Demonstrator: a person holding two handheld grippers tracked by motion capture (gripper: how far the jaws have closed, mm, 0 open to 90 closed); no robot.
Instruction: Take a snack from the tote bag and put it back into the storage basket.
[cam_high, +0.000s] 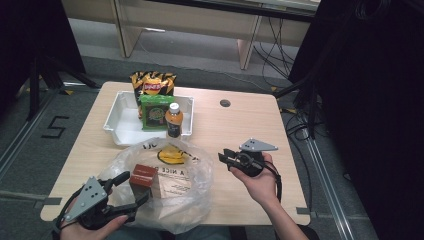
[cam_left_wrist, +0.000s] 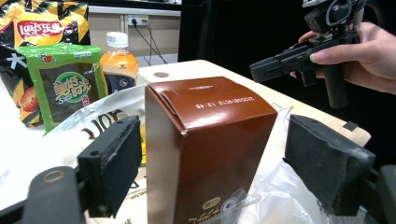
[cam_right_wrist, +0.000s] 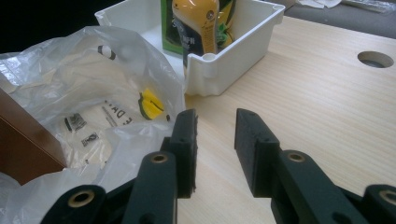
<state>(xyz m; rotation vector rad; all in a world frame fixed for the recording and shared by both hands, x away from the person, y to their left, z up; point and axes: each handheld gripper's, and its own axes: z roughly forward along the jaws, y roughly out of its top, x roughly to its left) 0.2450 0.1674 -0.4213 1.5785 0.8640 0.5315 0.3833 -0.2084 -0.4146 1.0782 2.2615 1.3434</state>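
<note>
A white plastic tub (cam_high: 114, 120) with straight walls and rounded corners stood at the far side of the pale wood-grain bench (cam_high: 240, 130). In it were a crinkled black-and-yellow crisp bag (cam_high: 152, 83), a flat green seaweed packet (cam_high: 156, 112) leaning upright in front of it, and a bottle (cam_high: 174, 120) of orange drink with a white cap. Nearer the person lay a thin, clear plastic bag (cam_high: 200, 175), creased and glossy, printed with dark lettering and a yellow mark. A brown cardboard box (cam_left_wrist: 210, 140), smooth and sharp-edged with a folded top flap, stood upright on or in the bag's near-left part; which, I could not tell. The left hand-held gripper (cam_high: 127, 192) had its jaws spread wide either side of the box, the black foam-faced pads clear of the cardboard, gripping nothing. The right hand-held gripper (cam_right_wrist: 215, 140) hung over bare bench just right of the bag, jaws partly open and empty.
</note>
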